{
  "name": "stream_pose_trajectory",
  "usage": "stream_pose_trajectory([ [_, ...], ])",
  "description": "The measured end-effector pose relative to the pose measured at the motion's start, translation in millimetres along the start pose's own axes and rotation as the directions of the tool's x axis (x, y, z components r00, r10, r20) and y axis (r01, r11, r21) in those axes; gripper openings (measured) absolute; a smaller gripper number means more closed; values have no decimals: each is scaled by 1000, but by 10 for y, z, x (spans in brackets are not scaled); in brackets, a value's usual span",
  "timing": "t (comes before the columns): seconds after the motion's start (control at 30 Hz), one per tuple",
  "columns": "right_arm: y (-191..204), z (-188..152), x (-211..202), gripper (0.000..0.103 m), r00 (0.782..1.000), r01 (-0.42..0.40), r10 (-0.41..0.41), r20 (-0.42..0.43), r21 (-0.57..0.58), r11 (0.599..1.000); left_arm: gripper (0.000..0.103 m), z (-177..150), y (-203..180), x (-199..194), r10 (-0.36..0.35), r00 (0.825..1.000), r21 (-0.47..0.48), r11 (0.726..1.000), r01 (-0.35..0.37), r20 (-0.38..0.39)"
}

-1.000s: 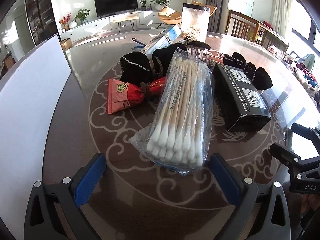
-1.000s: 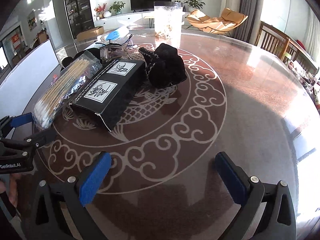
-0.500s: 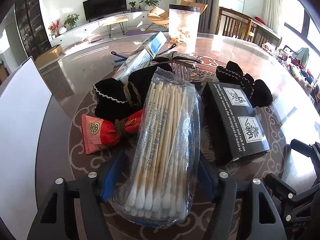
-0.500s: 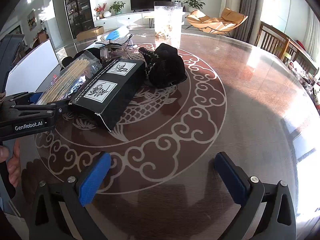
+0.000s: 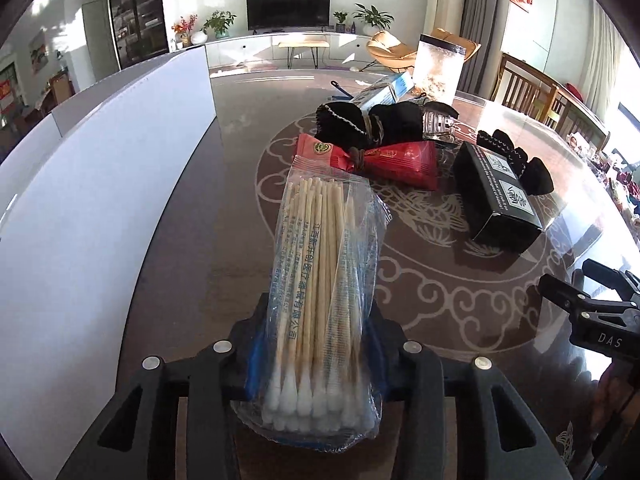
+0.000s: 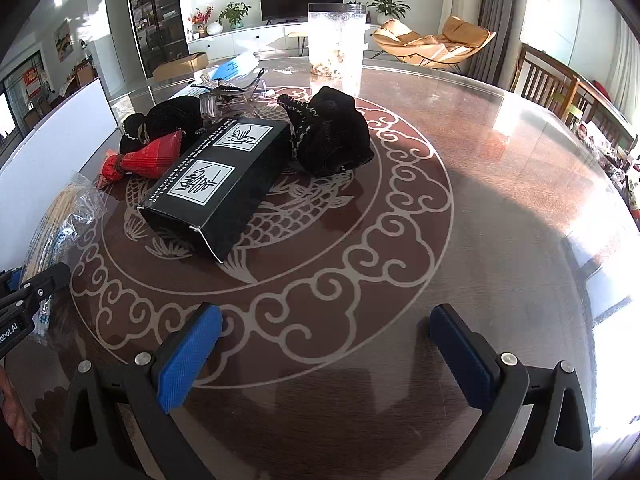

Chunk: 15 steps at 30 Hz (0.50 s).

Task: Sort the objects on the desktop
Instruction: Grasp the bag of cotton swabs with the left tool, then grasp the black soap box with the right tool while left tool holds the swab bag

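Note:
A clear bag of cotton swabs (image 5: 324,280) sits between the blue pads of my left gripper (image 5: 316,344). The jaws are closing and squeeze the bag's swab-tip end; its far end points toward the pile. From the right wrist view the bag (image 6: 60,224) and the left gripper (image 6: 24,292) show at the left edge. My right gripper (image 6: 324,344) hovers open over bare tabletop, nothing between its pads. A black box (image 6: 224,172) lies in front of it, with a red packet (image 5: 384,156) and a black fabric pouch (image 6: 332,136) nearby.
A white panel (image 5: 100,200) runs along the table's left side. Behind the pile lie a black scrunchie (image 5: 360,124), a hair clip (image 6: 228,96), a blue-white carton (image 5: 384,92) and a clear jar (image 6: 336,40). The right gripper (image 5: 592,308) shows at lower right.
My left gripper slid forward around the swab bag, its jaws narrowed onto it, and the bag swung left, away from the black box. The right gripper kept still.

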State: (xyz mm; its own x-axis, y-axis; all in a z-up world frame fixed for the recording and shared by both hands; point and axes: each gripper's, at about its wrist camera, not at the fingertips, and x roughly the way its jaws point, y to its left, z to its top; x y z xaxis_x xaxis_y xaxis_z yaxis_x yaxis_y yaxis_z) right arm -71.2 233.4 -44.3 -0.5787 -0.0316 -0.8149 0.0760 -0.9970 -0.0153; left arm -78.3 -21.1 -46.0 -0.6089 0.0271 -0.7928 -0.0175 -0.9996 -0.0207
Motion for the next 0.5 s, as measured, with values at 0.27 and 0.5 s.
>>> stream_pose_trajectory([
  [0.27, 12, 2, -2, 103, 1000, 0, 0, 0, 0, 1000, 87, 51, 169, 117, 40, 999, -12, 999, -41, -16],
  [0.5, -53, 28, -26, 103, 997, -80, 80, -8, 40, 996, 87, 41, 149, 124, 46, 999, -5, 999, -46, -12],
])
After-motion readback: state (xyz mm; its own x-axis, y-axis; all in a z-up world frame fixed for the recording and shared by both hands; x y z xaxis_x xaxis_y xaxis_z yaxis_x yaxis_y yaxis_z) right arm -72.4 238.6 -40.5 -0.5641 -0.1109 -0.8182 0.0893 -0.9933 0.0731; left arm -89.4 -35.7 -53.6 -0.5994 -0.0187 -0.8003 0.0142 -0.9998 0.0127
